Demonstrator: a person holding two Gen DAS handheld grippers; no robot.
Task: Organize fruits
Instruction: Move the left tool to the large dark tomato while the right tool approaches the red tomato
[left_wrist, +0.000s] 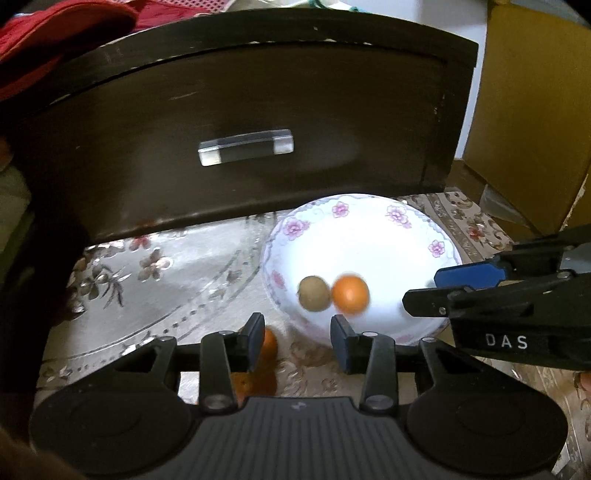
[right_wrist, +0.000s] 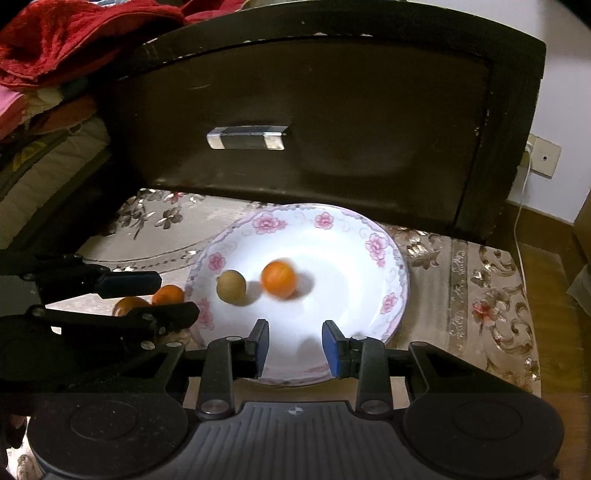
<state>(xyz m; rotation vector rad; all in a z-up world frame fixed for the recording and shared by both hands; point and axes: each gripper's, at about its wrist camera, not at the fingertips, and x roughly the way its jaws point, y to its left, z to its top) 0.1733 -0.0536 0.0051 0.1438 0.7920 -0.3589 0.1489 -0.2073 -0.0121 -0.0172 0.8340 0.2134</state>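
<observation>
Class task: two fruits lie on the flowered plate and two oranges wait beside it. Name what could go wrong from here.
1. The orange on the plate looks motion-blurred; it may roll off the shallow rim.
2. The left gripper hovers close over the two oranges on the cloth; a careless grasp could knock them away.

Your left wrist camera looks forward and steeply down past its jaws, close over the tabletop (left_wrist: 155, 295), with the plate (left_wrist: 369, 236) ahead and right of them. Your right wrist camera tilts down likewise, its jaws over the plate's near rim. Both views share the plate, its two fruits and the dark drawer front (right_wrist: 314, 110) beyond.
</observation>
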